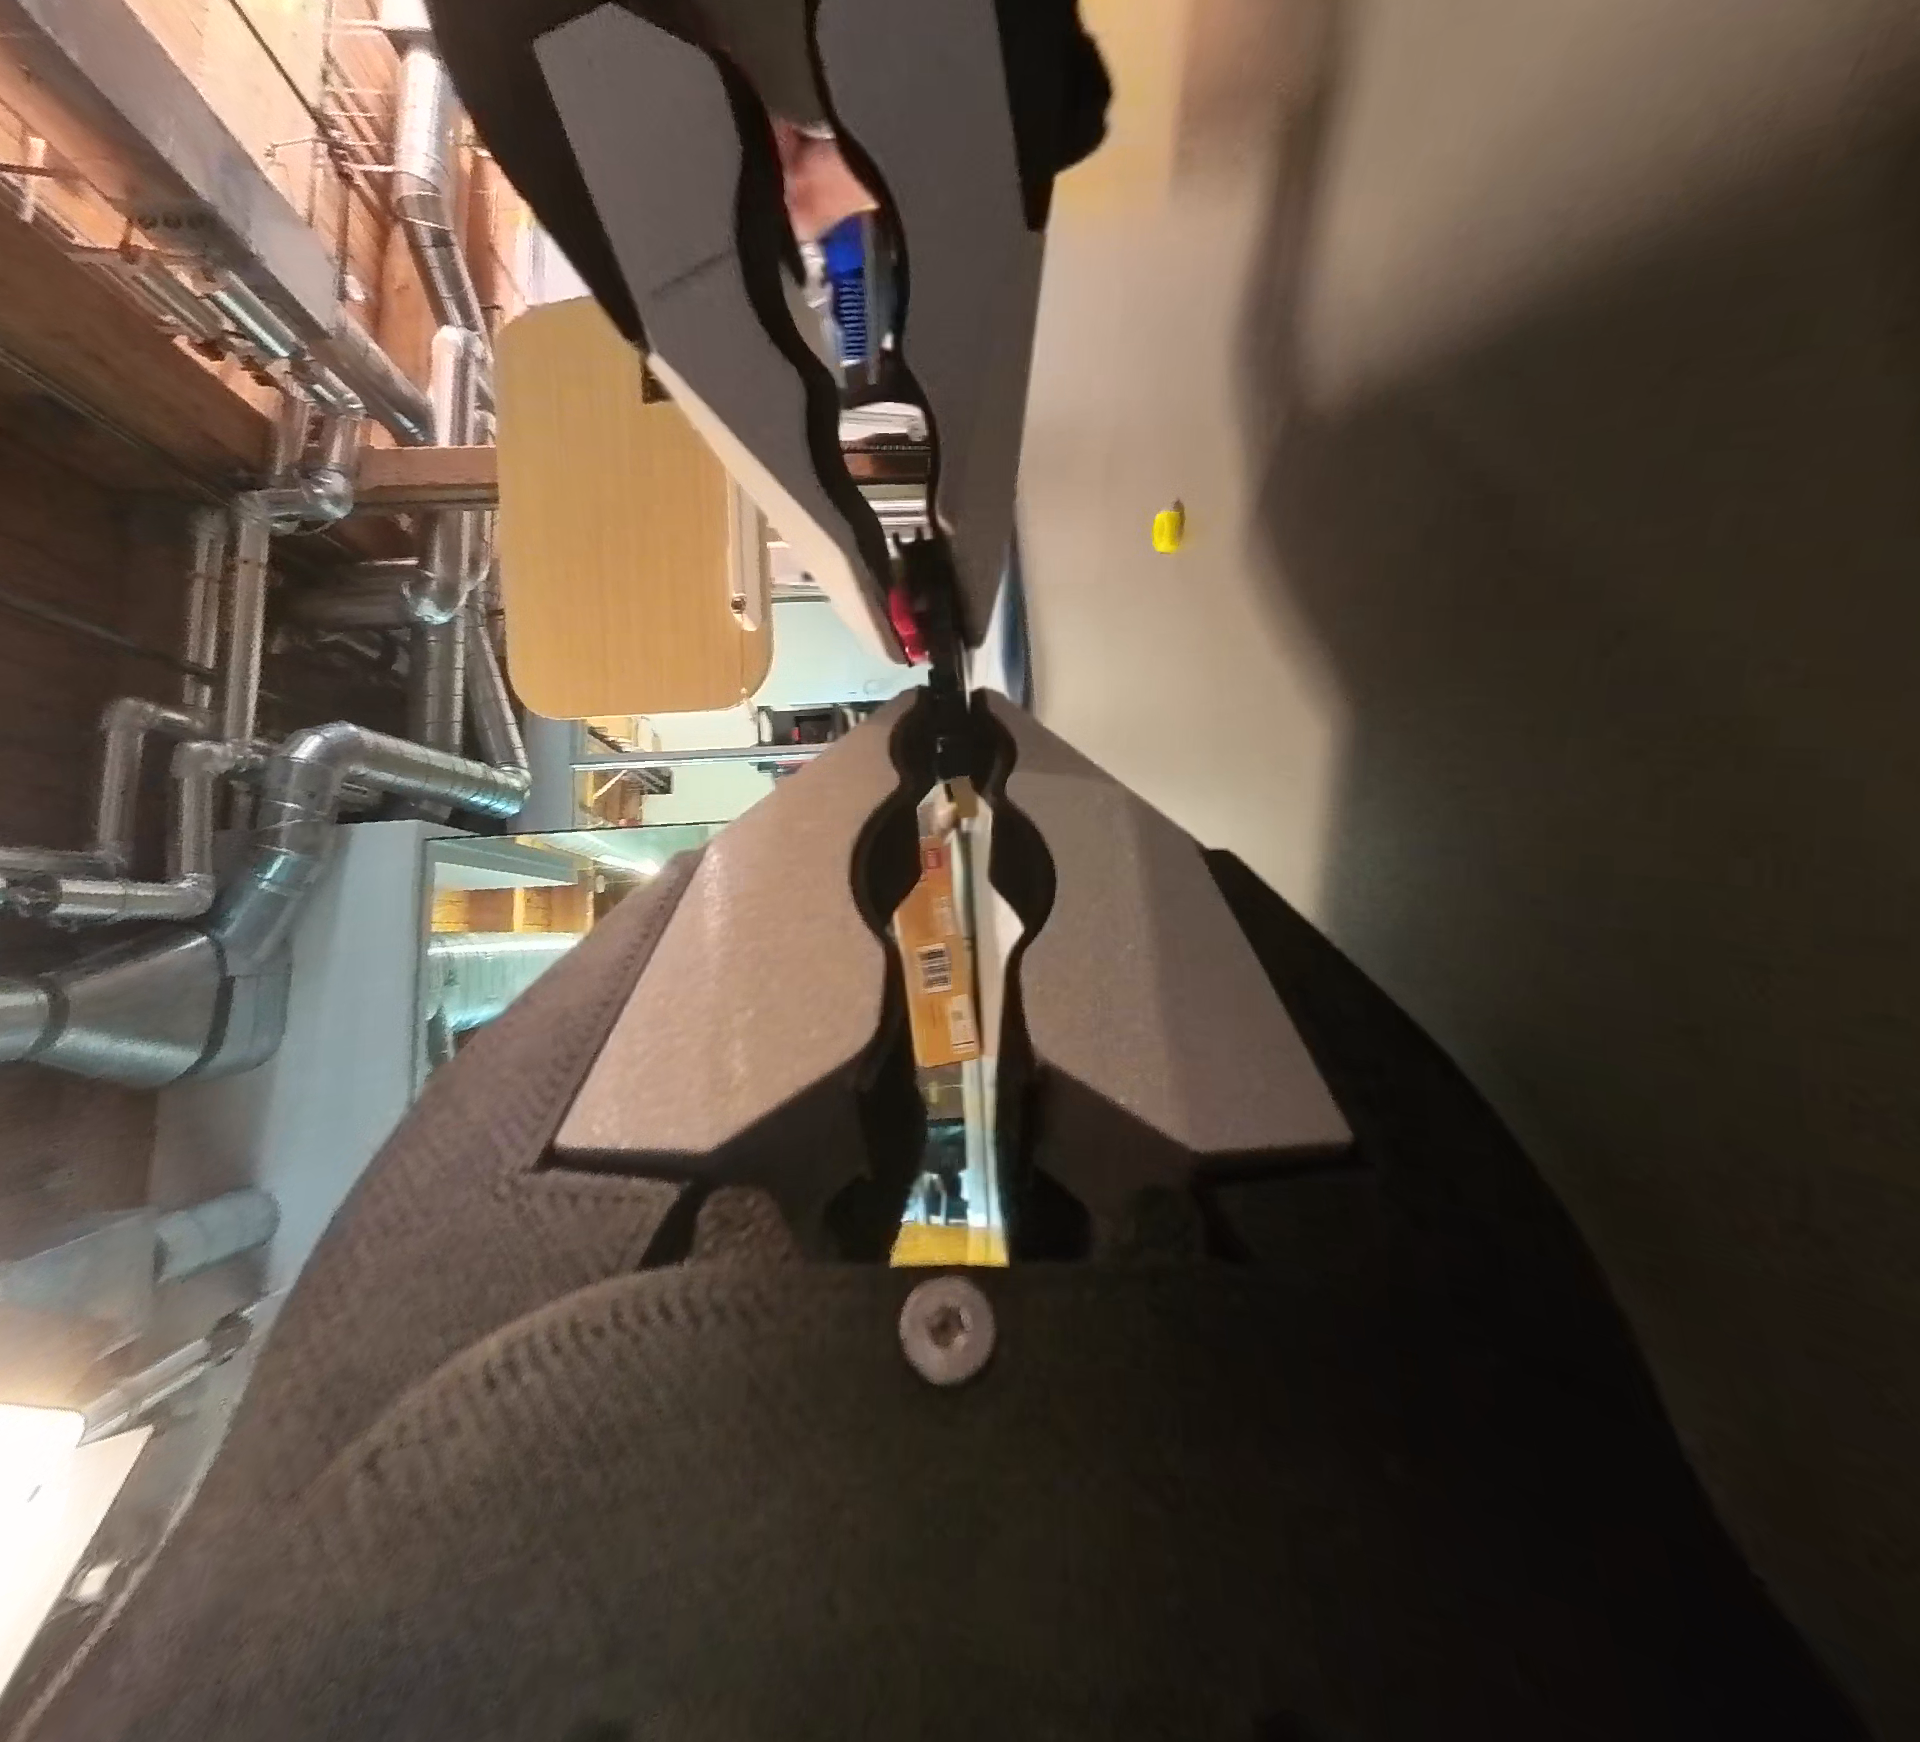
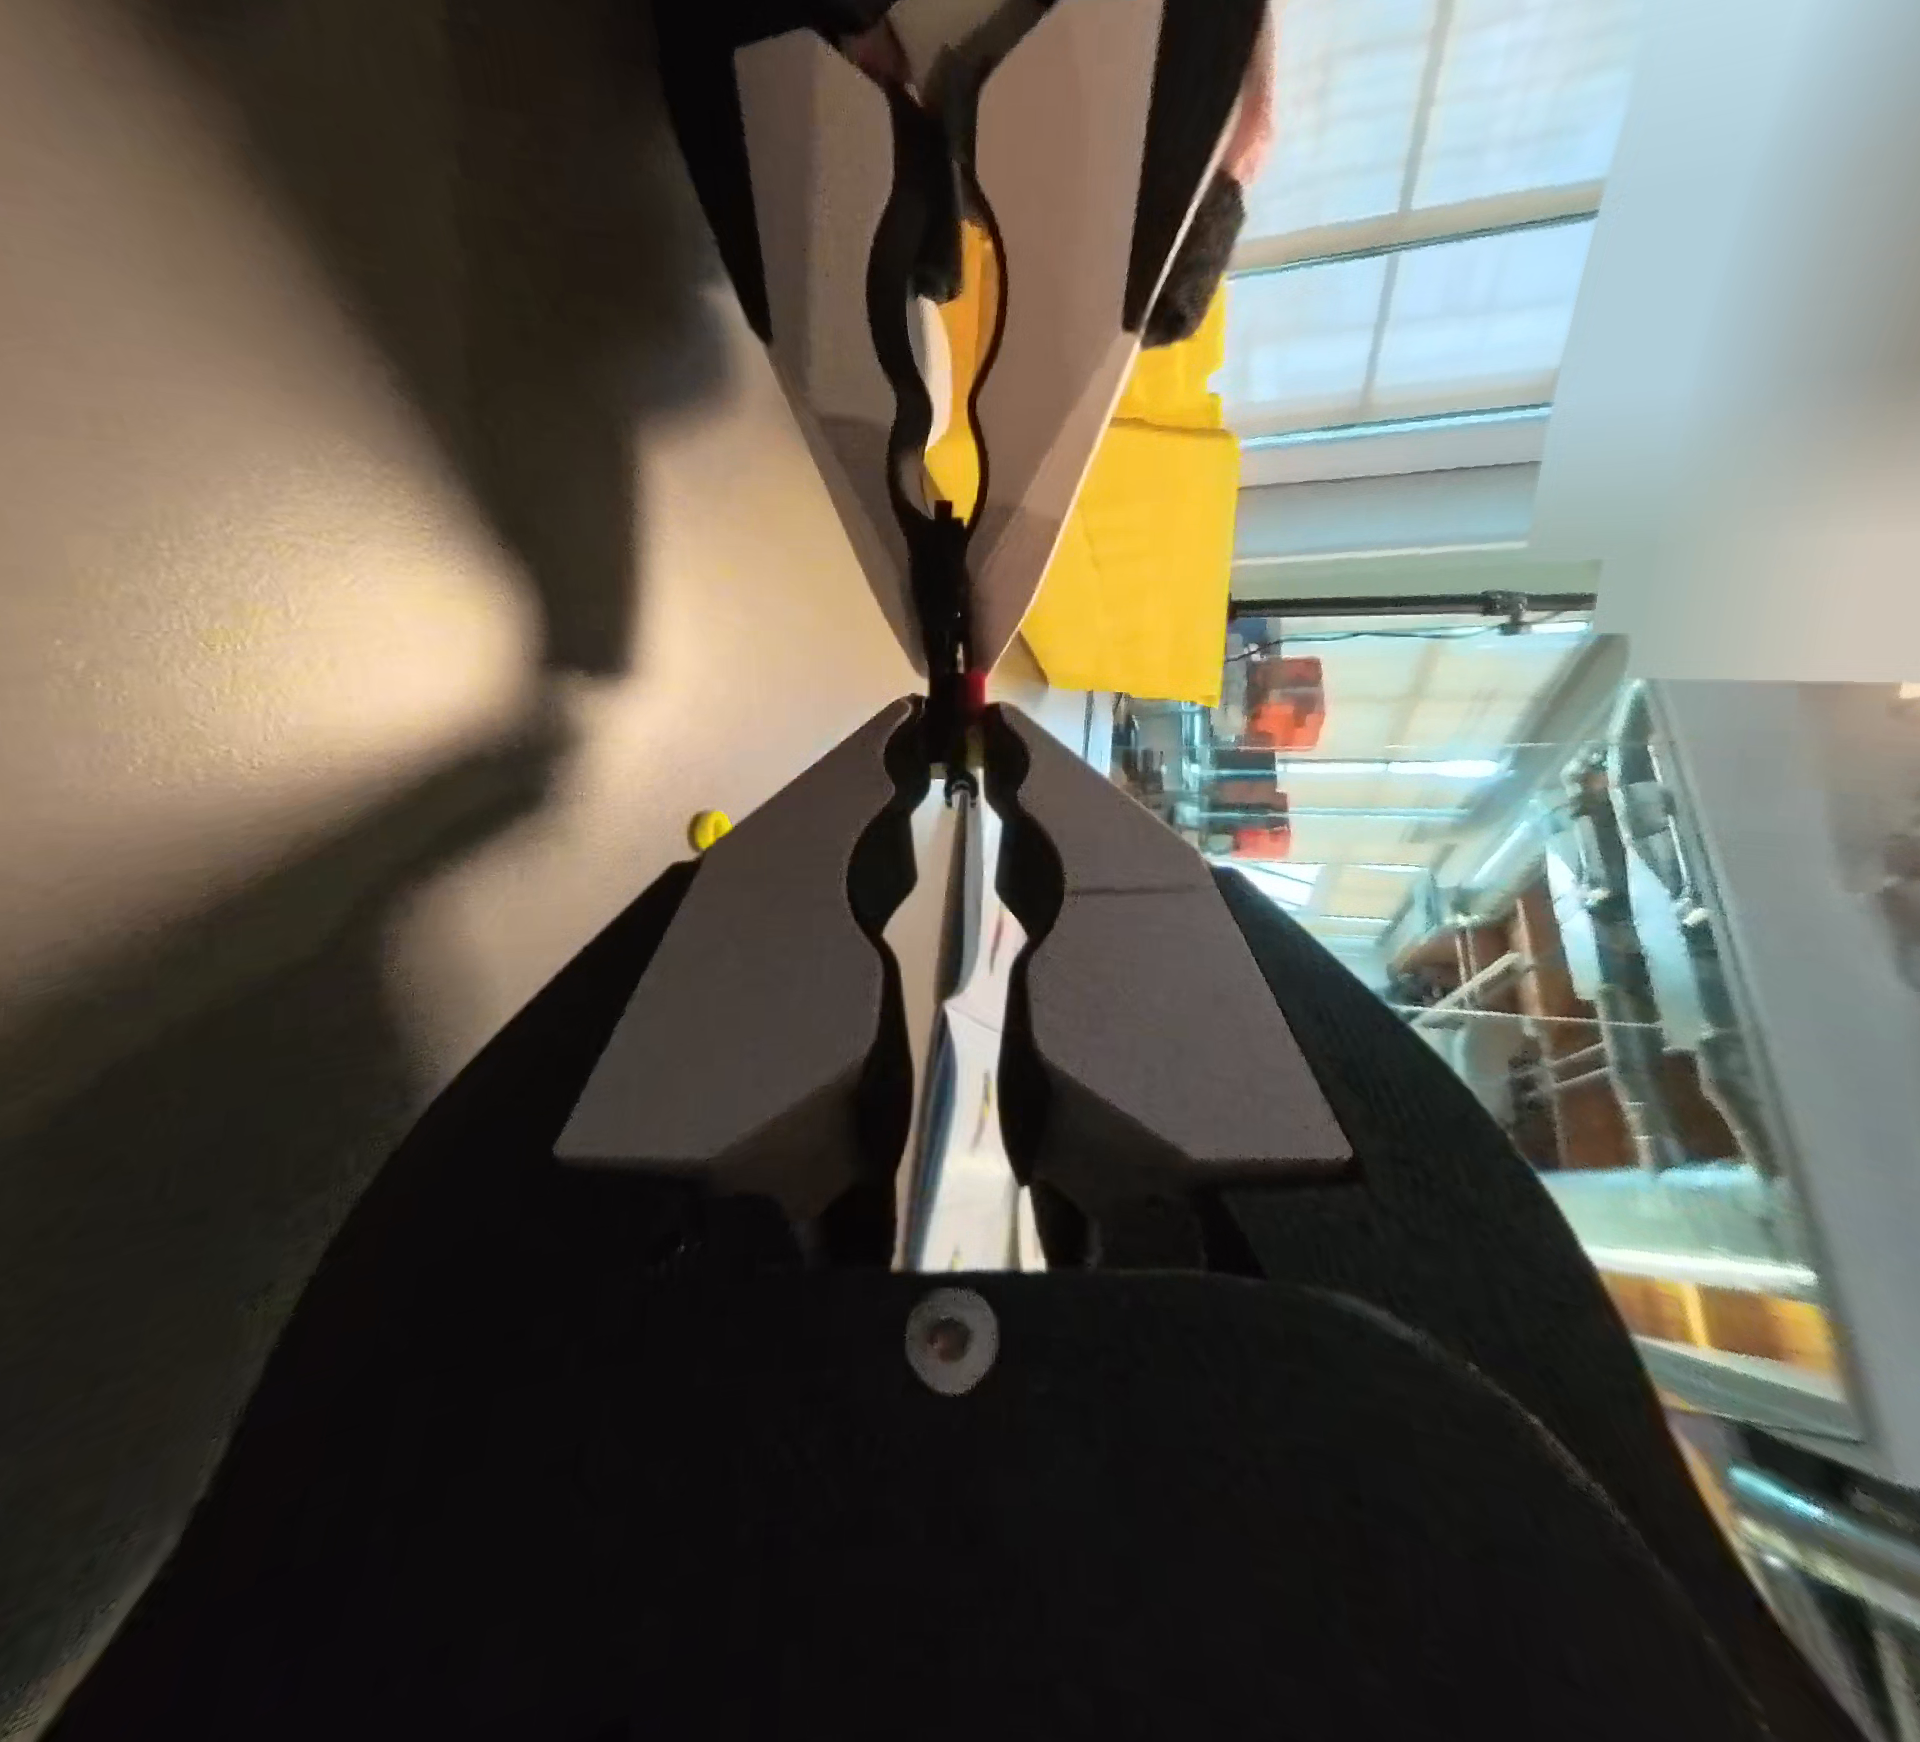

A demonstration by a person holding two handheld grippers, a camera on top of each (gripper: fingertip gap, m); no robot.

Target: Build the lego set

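In the left wrist view, my left gripper (image 1: 954, 724) is rolled on its side, so the pale table (image 1: 1558, 757) runs up the right of the picture, and it meets the right gripper (image 1: 933, 627) tip to tip. Mine is pinched nearly closed on a thin black lego piece (image 1: 948, 726); the opposite tips clamp a small red piece (image 1: 914, 627) with black parts beside it. I judge this as a joining step in mid-air: two small sub-parts being pressed together. A loose yellow piece (image 1: 1168, 526) lies on the table, well apart, and a yellow box (image 1: 940, 965) shows through the gap between my fingers. In the right wrist view, my right gripper (image 2: 956, 721) is likewise rolled sideways, closed down on a small assembly with a red piece (image 2: 970, 684) at its tip, while the left gripper (image 2: 948, 591) opposite grips the black lego piece (image 2: 943, 570). The yellow piece (image 2: 711, 826) sits on the table (image 2: 260, 653) beside my finger. Next, I think, calls for a straight push along the shared axis, keeping both wrists aligned so the studs seat without slipping.
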